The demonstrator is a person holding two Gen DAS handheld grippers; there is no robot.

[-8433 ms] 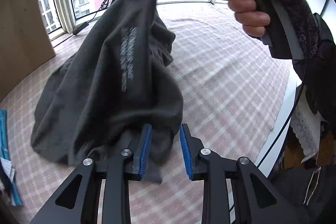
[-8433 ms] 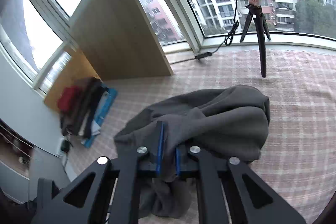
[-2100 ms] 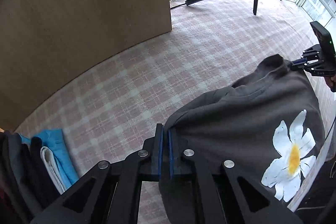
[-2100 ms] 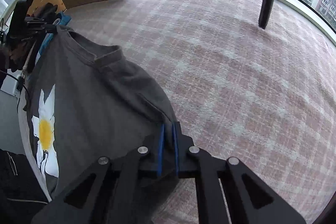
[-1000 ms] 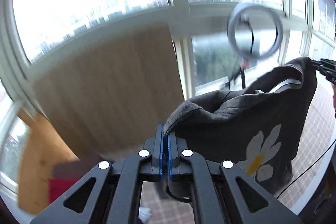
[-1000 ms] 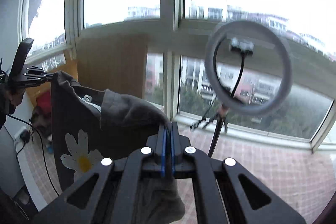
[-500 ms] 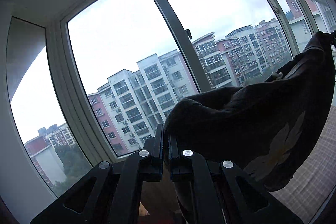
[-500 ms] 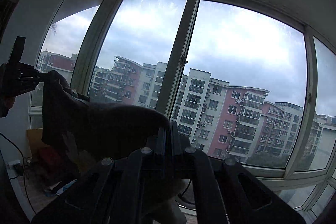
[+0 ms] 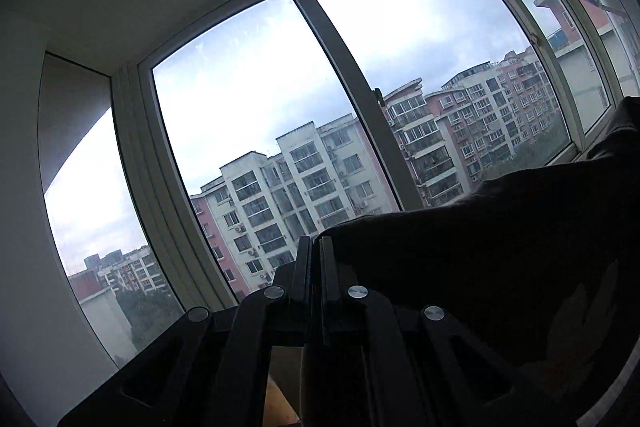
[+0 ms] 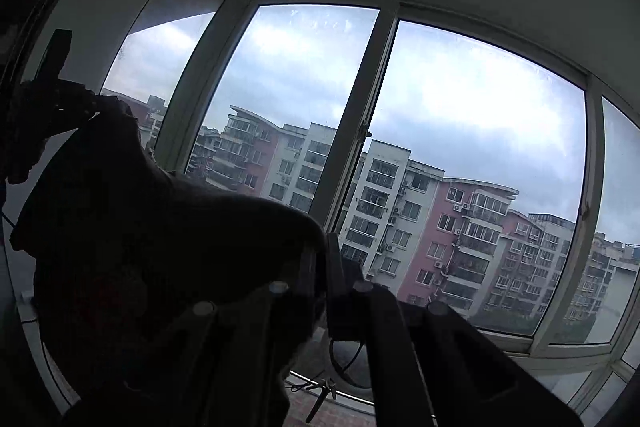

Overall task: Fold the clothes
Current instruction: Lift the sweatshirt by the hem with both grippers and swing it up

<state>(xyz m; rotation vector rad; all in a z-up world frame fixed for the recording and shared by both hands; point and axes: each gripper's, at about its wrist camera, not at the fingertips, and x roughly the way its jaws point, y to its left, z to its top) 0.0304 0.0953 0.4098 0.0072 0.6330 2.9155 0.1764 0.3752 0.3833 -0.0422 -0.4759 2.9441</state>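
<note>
Left wrist view: the left gripper (image 9: 315, 259), jaws pinched on an edge of the dark shirt (image 9: 500, 247), holds it aloft; the soft knit sags away toward 3 o'clock, against the window (image 9: 256, 115). Right wrist view: the right gripper (image 10: 322, 267) likewise clamps the shirt (image 10: 160, 235), which drapes toward 9 o'clock. Judging by this, no fold is made yet; laying flat and folding remain.

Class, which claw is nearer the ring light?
Right. The right claw appears just above the ring light; the left claw is far off left. Both clamp the shirt.
</note>
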